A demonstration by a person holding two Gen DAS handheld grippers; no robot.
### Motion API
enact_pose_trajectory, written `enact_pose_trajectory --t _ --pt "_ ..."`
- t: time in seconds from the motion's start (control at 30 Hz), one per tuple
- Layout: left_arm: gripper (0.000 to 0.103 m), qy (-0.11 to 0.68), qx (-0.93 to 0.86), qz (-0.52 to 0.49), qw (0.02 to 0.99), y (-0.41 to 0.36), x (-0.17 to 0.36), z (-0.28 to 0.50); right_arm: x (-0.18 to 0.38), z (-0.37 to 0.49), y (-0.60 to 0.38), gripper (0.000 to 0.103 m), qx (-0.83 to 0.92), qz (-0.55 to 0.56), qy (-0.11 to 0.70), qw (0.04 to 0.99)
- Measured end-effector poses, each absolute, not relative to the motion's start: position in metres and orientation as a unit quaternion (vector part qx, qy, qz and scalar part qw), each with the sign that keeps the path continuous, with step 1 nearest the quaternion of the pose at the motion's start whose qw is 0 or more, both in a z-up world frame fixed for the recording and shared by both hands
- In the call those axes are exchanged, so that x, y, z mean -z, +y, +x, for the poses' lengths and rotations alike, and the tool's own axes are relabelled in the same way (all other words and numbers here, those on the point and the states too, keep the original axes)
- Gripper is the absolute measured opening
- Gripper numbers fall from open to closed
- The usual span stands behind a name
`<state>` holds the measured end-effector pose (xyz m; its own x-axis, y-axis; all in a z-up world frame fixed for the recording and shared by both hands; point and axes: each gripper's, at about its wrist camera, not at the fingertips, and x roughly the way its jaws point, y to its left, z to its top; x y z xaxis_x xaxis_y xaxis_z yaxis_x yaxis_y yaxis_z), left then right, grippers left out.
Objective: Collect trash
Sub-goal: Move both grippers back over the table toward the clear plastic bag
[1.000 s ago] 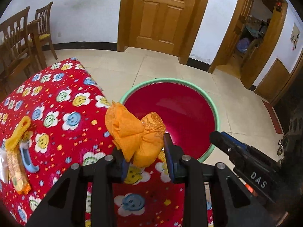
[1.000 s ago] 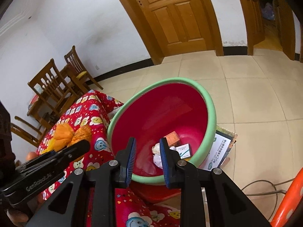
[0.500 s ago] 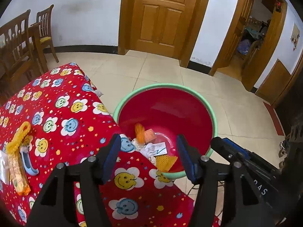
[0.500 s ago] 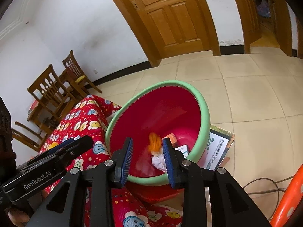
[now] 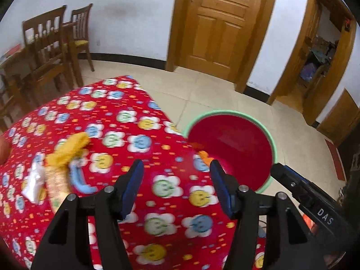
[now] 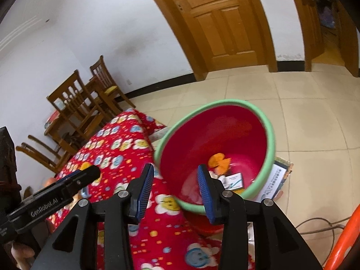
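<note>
The left hand-held gripper [image 5: 176,185] stands wide and empty over the worktop [image 5: 135,121] in its red smiley-flower cloth. The right hand-held gripper [image 6: 175,191] is opening, nothing between its pads. Remaining trash, a yellow mesh strip [image 5: 68,149] and crumpled white wrapper [image 5: 33,182], lies near the worktop's left edge; a careless sweep could knock it off. The green-rimmed red plastic basin [image 6: 270,135], off the right corner, holds an orange crumpled wrapper [image 6: 218,160], small cartons and white paper.

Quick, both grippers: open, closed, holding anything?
Left gripper: open, holding nothing.
Right gripper: jaws opening, nothing between them.
</note>
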<state>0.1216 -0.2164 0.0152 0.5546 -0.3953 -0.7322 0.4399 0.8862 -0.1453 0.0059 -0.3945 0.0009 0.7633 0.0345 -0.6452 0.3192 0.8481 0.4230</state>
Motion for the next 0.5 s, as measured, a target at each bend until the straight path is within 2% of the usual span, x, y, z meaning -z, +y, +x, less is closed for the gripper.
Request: enact_pose_trajectory --t 0.5 --pt "0.061 0.400 0.128 0.010 0.908 -0.108 -0.026 0.138 -0.014 0.035 -0.319 0.044 0.009 0.220 0.353 0.909"
